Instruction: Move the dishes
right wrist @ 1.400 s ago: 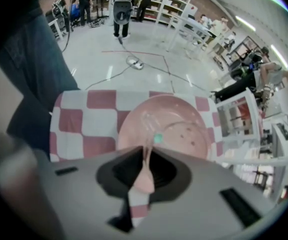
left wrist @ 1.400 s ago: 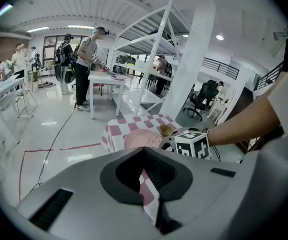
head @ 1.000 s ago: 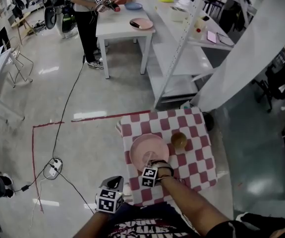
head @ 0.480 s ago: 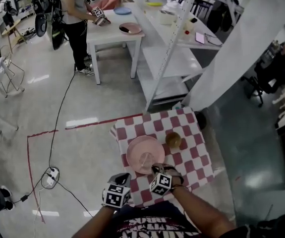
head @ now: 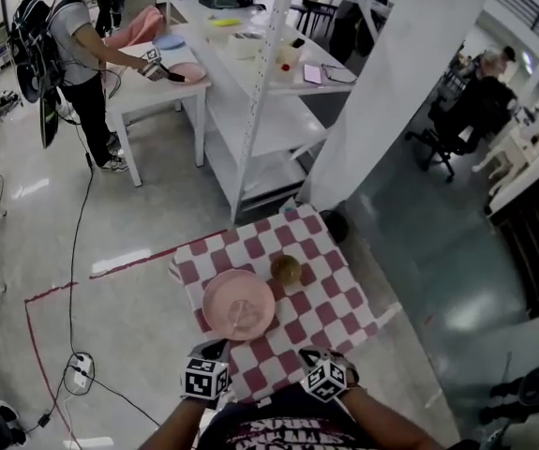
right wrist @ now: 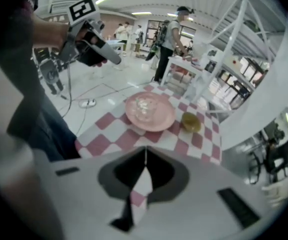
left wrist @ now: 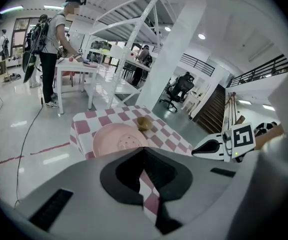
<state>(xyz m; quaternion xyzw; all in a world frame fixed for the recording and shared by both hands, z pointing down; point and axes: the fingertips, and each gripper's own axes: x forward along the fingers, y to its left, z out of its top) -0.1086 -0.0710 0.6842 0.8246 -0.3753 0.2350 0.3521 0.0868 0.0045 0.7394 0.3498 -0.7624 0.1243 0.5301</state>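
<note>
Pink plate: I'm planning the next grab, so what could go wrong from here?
1. The pink plate has pale bits lying in it; a tilted lift may spill them.
2. The small bowl stands close beside the plate, so sliding the plate toward it could knock it over.
3. The checkered cloth hangs over the table's edges; a snag on it could drag both dishes.

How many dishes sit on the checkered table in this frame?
2. A pink plate lies on the near-left part of the checkered table. A small brown bowl stands beside it, farther back to the right. Nothing there looks hidden.
</note>
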